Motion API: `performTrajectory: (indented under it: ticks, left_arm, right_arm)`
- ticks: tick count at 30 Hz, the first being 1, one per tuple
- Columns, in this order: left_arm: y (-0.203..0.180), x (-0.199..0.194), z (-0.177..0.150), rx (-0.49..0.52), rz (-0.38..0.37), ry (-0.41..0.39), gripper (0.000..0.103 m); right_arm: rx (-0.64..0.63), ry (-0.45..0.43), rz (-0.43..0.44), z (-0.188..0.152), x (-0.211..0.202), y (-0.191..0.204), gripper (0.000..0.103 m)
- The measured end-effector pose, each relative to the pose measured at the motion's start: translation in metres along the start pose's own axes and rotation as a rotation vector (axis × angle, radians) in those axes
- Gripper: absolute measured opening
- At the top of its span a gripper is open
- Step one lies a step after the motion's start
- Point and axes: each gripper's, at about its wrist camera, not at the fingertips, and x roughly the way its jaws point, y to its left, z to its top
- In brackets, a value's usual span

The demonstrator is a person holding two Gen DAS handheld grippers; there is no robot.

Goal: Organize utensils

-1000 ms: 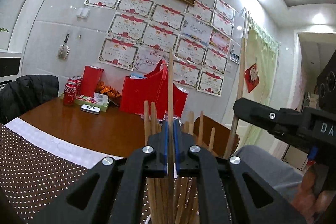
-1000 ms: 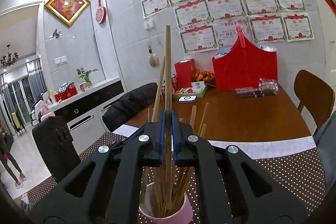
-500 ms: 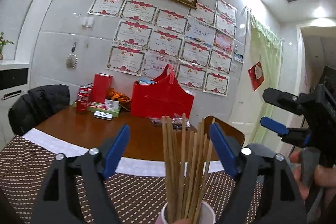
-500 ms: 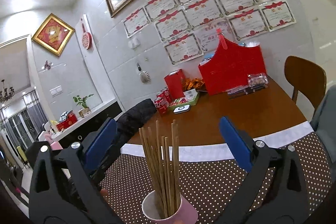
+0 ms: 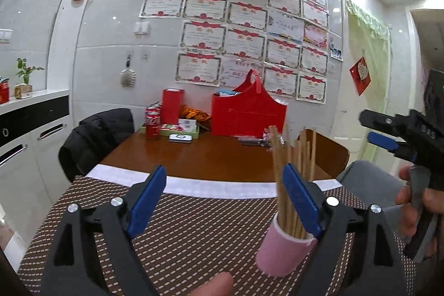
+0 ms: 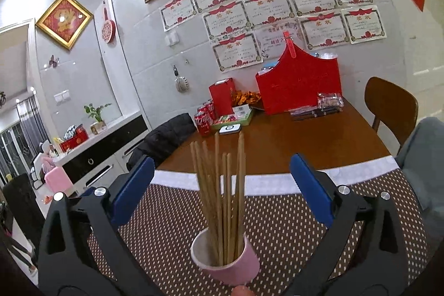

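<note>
A pink cup full of wooden chopsticks stands on the dotted mat. My right gripper is open, and the chopsticks rise in the wide gap between its blue pads without touching either. My left gripper has nothing between its jaws, which are opening. In the left wrist view the cup and chopsticks sit off to the right, partly hidden behind that gripper's right finger. The right gripper shows at the right edge of that view, held by a hand.
A brown dotted mat covers the near part of a wooden table. At the far wall stand a red bag, cola cans and a green tray. A jacket-draped chair is left, a wooden chair right.
Both grippers were shut on a chopstick each and have opened; those chopsticks now stand in the cup. The left gripper has swung away leftward, so the cup sits right of its fingers.
</note>
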Motion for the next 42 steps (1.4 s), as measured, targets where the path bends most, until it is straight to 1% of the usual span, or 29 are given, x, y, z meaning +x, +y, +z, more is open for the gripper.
performTrajectory:
  ticks: [4, 7, 13, 19, 21, 24, 29, 32, 36, 42]
  left_arm:
    - [0.012, -0.021, -0.004, 0.009, 0.020, 0.011, 0.085]
    - [0.017, -0.035, -0.009, 0.016, 0.024, 0.018, 0.085]
    - [0.018, -0.051, -0.025, 0.025, 0.033, 0.047, 0.085]
    - [0.011, -0.056, -0.045, 0.038, 0.037, 0.073, 0.085]
    - [0.009, -0.057, -0.054, 0.032, 0.036, 0.079, 0.085]
    - [0.007, -0.055, -0.064, 0.020, 0.030, 0.094, 0.085]
    - [-0.002, -0.050, -0.075, 0.067, 0.052, 0.155, 0.085]
    - [-0.006, -0.053, -0.080, 0.070, 0.042, 0.157, 0.085]
    - [-0.008, -0.055, -0.081, 0.078, 0.059, 0.153, 0.085]
    - [-0.005, -0.056, -0.080, 0.076, 0.116, 0.165, 0.085]
  right_arm:
    - [-0.032, 0.014, -0.036, -0.015, -0.023, 0.014, 0.097]
    - [-0.040, 0.040, -0.062, -0.034, -0.040, 0.022, 0.097]
    - [-0.034, 0.068, -0.098, -0.066, -0.057, 0.030, 0.097]
    - [-0.014, 0.081, -0.143, -0.089, -0.063, 0.031, 0.097]
    - [-0.031, 0.065, -0.163, -0.095, -0.064, 0.034, 0.097]
    - [-0.056, 0.049, -0.215, -0.110, -0.063, 0.036, 0.097]
    - [-0.122, 0.080, -0.281, -0.131, -0.053, 0.039, 0.097]
    - [-0.132, 0.084, -0.304, -0.136, -0.051, 0.039, 0.097]
    - [-0.148, 0.070, -0.321, -0.138, -0.053, 0.044, 0.097]
    - [-0.141, 0.068, -0.341, -0.139, -0.054, 0.044, 0.097]
